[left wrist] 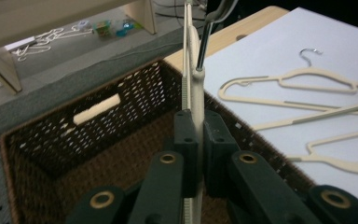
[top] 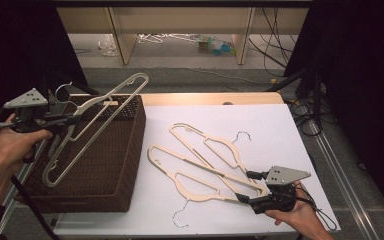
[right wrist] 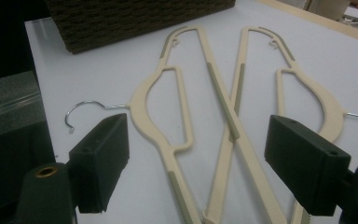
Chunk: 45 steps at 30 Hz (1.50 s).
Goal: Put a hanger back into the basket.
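My left gripper [top: 73, 120] is shut on a cream plastic hanger [top: 102, 107] and holds it tilted above the brown wicker basket [top: 115, 165]. In the left gripper view the jaws [left wrist: 196, 140] clamp the hanger's bar [left wrist: 196, 88] edge-on over the basket's inside [left wrist: 51, 130]. Two more cream hangers lie crossed on the white table, a near hanger [top: 190, 177] and a far hanger [top: 215, 147]. My right gripper [top: 246, 186] stands open at their right ends. In the right gripper view its jaws [right wrist: 205, 163] straddle the crossing bars of the left hanger [right wrist: 154, 112] and the right hanger [right wrist: 321, 102].
The white tabletop [top: 270, 125] ends at a wooden strip [top: 210, 98] at the back. The basket takes up the table's left side. Beyond the table, wooden furniture legs [top: 122, 40] stand on a grey floor with loose clutter [top: 215, 45]. Cables [top: 305, 115] trail at the right.
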### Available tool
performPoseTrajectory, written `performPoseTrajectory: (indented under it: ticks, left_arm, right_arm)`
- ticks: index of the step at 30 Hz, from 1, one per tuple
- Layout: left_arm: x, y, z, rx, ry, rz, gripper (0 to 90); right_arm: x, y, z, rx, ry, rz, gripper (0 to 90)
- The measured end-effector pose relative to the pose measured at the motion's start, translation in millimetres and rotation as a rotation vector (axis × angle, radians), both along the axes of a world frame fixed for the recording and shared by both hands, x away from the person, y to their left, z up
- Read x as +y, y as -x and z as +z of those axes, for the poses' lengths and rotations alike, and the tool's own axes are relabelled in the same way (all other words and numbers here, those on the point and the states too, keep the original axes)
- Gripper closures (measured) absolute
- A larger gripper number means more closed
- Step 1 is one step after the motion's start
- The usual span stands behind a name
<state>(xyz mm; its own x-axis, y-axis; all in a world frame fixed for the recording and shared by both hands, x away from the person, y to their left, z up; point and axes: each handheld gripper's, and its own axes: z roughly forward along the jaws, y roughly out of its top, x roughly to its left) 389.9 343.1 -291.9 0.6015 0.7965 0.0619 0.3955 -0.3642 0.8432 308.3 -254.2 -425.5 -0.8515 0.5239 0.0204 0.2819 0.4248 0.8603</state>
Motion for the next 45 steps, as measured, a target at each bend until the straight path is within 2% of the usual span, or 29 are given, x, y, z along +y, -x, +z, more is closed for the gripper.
performPoseTrajectory:
  ticks: [1, 2, 5, 6, 8, 10, 11, 12, 13, 14, 15, 17, 21, 22, 25, 26, 28, 30, 32, 35, 39, 41, 43, 44, 45]
  left_arm:
    - [1.9, 0.2, -3.8, 0.005, 0.008, 0.012, 85.7]
    - [8.3, 0.0, -9.9, 0.010, -0.010, 0.016, 85.8]
    - [12.3, 0.8, -15.0, 0.026, -0.006, 0.029, 85.8]
    - [17.9, 1.6, -20.4, 0.039, -0.024, 0.038, 85.7]
    - [20.0, 1.5, -22.4, 0.043, -0.036, 0.038, 85.7]
    - [22.1, 1.4, -27.5, 0.053, -0.037, 0.044, 85.7]
    - [22.1, 0.9, -31.0, 0.053, -0.019, 0.047, 85.7]
    - [23.5, 0.3, -32.5, 0.060, -0.034, 0.040, 85.7]
    - [22.9, -0.1, -35.7, 0.059, -0.016, 0.042, 85.8]
    - [23.9, -1.9, -37.4, 0.053, -0.029, 0.027, 85.7]
    - [24.2, -2.6, -39.5, 0.055, -0.033, 0.018, 85.7]
    - [21.9, -2.4, -44.4, 0.075, -0.017, 0.030, 85.7]
    - [23.9, -7.1, -51.5, 0.075, -0.062, 0.008, 85.7]
    - [23.1, -6.5, -54.0, 0.093, -0.050, 0.027, 85.7]
    - [23.8, -10.3, -60.0, 0.102, -0.088, 0.012, 85.7]
    - [25.5, -11.6, -61.3, 0.115, -0.119, 0.001, 85.7]
    - [25.4, -12.7, -66.7, 0.147, -0.123, 0.010, 85.7]
    - [25.4, -15.5, -72.3, 0.163, -0.153, -0.005, 85.7]
    - [21.6, -14.9, -79.8, 0.195, -0.138, 0.013, 85.6]
    - [18.7, -16.8, -88.6, 0.205, -0.141, 0.029, 85.5]
    - [18.2, -21.4, -94.6, 0.187, -0.136, 0.080, 84.6]
    - [21.0, -25.0, -94.6, 0.154, -0.170, 0.089, 83.2]
    - [23.1, -24.6, -96.1, 0.160, -0.159, 0.132, 81.8]
    - [23.2, -22.7, -97.4, 0.172, -0.145, 0.182, 81.3]
    - [24.4, -22.7, -99.0, 0.167, -0.136, 0.196, 80.9]
  right_arm:
    - [0.0, 0.0, 0.0, 0.000, 0.000, 0.000, 22.6]
    - [0.5, 0.2, -0.5, 0.011, 0.005, 0.006, 22.0]
    - [0.9, 0.3, -0.6, 0.015, 0.006, 0.005, 21.7]
    - [1.0, 0.3, -1.0, 0.011, 0.004, 0.003, 21.7]
    - [0.9, 0.3, -0.9, 0.011, 0.005, 0.003, 21.7]
    - [1.0, -0.1, -0.9, 0.010, 0.005, 0.002, 21.5]
    - [1.0, -0.1, -1.2, 0.009, 0.004, 0.003, 21.5]
    - [1.0, 0.1, -1.4, 0.013, 0.005, 0.003, 21.5]
    - [1.0, 0.0, -1.5, 0.013, 0.005, 0.003, 21.5]
    - [0.3, 0.1, -0.7, 0.011, 0.016, -0.001, 21.4]
    - [0.9, -0.4, -1.5, 0.008, 0.003, 0.001, 21.4]
    - [0.6, -0.4, -1.5, 0.011, 0.004, 0.004, 21.3]
    - [0.7, -0.5, -1.8, 0.008, 0.003, 0.001, 21.3]
    - [0.8, 0.0, -1.8, 0.013, 0.003, 0.002, 21.3]
    - [0.9, -0.5, -1.7, 0.011, 0.002, 0.003, 21.3]
    - [0.9, -0.4, -1.8, 0.011, 0.003, 0.004, 21.3]
    - [0.9, -0.3, -2.0, 0.011, 0.005, 0.006, 21.3]
    - [1.0, -0.4, -2.0, 0.012, 0.003, 0.006, 21.3]
    - [1.0, -0.3, -2.3, 0.014, 0.003, 0.008, 21.3]
    - [1.2, -0.6, -2.5, 0.013, 0.005, 0.008, 21.3]
    - [1.4, -0.1, -2.6, 0.019, 0.006, 0.009, 21.3]
    - [1.3, -0.2, -2.9, 0.020, 0.006, 0.010, 21.3]
    - [1.3, 0.1, -2.8, 0.025, 0.007, 0.010, 21.3]
    - [1.3, 0.1, -2.8, 0.026, 0.006, 0.009, 21.3]
    - [1.2, -0.1, -3.0, 0.023, 0.006, 0.009, 21.3]
